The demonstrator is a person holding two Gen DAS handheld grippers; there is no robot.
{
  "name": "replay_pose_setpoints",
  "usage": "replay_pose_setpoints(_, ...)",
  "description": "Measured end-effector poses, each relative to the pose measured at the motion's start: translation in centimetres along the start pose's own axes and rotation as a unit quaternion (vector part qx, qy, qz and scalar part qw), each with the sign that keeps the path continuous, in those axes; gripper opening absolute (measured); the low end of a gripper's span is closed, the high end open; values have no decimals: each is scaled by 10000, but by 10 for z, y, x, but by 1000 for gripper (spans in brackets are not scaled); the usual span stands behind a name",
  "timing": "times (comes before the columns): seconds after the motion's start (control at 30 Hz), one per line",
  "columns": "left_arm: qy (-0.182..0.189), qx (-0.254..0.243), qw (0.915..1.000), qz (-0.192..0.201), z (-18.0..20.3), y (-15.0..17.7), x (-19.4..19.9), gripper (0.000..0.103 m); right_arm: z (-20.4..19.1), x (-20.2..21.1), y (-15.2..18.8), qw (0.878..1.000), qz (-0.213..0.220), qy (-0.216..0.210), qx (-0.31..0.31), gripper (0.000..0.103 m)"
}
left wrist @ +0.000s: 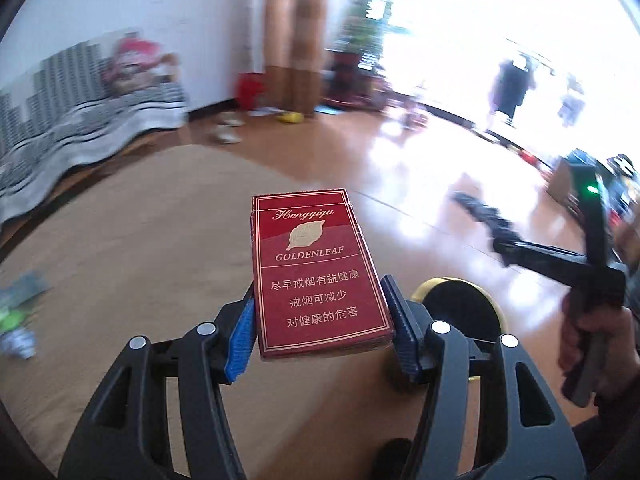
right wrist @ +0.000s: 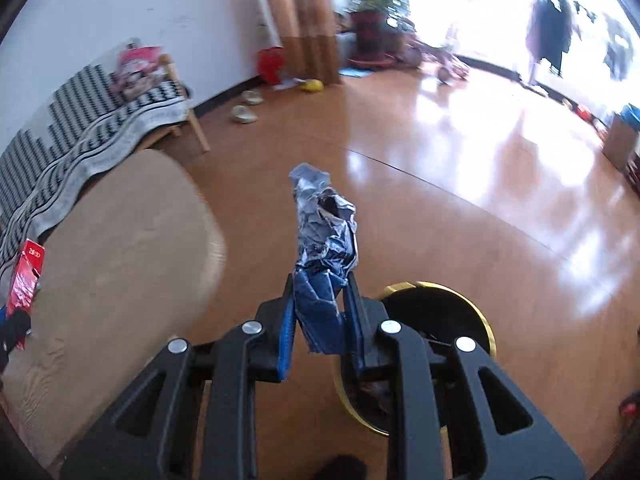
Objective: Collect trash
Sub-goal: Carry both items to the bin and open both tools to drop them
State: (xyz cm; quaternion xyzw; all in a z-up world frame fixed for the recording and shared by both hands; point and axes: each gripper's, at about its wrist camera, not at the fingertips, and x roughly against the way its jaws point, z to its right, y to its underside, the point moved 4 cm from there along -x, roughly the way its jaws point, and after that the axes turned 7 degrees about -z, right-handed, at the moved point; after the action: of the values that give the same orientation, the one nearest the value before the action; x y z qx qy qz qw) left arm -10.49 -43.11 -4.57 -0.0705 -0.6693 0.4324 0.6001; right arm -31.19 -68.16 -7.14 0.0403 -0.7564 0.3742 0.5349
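Left gripper (left wrist: 322,312): jaws clenched on a red cigarette pack (left wrist: 316,272), pads against its two long sides, pack sticking out forward past the fingertips. Beyond the jaws and to their left, on the tan tabletop (left wrist: 140,240), a blurred green-and-white scrap (left wrist: 18,320), looks like litter not yet picked up. Just right of the jaws and below them, a black bin with a gold rim (left wrist: 460,308) on the wood floor (left wrist: 400,184). Further right, the other gripper in a hand (left wrist: 592,344).

Right gripper (right wrist: 320,312): jaws clenched on a crumpled blue-and-silver wrapper (right wrist: 324,248), which stands up past the tips. Far left of the jaws, a red packet (right wrist: 26,276) at the tabletop's edge. Bin directly below and right of the jaws, mouth open, dark inside; contents unclear.

Progress, as judged: two pieces in hand, both near the bin, neither dropped. Left to do: release both into the bin, then fetch the scrap and possibly the red packet.
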Motion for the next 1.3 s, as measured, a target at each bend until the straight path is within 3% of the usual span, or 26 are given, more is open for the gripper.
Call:
replay_pose_setpoints(0.07,292,-241,9992,-121,40,-1,-24,57,29,-8,11,9997,-213,65,-139,23)
replay_pose_setpoints(0.23,707,-506,9954,-397,99,1,-73,57,73,-31,33,9960,-783,247,-341,23)
replay_pose_setpoints(0.5,954,-667,9901,-786,148,10,-134,57,104,-75,51,9846,-1622,372,-525,23)
replay_pose_setpoints(0.9,1098,-681,9865,-1007,167,9,-166,57,115,-86,41,9826,-1660,284,-782,23)
replay_pose_setpoints(1.0,1119,-698,9856,-1058,167,10,-172,57,117,-85,41,9833,-1598,290,-823,37)
replay_pose_setpoints(1.07,1134,-711,9850,-1087,167,11,-175,57,118,-80,40,9852,-1446,374,-844,63)
replay_pose_setpoints(1.3,1242,-699,9821,-1232,174,13,-186,57,130,-68,36,9852,-1165,598,-1103,66)
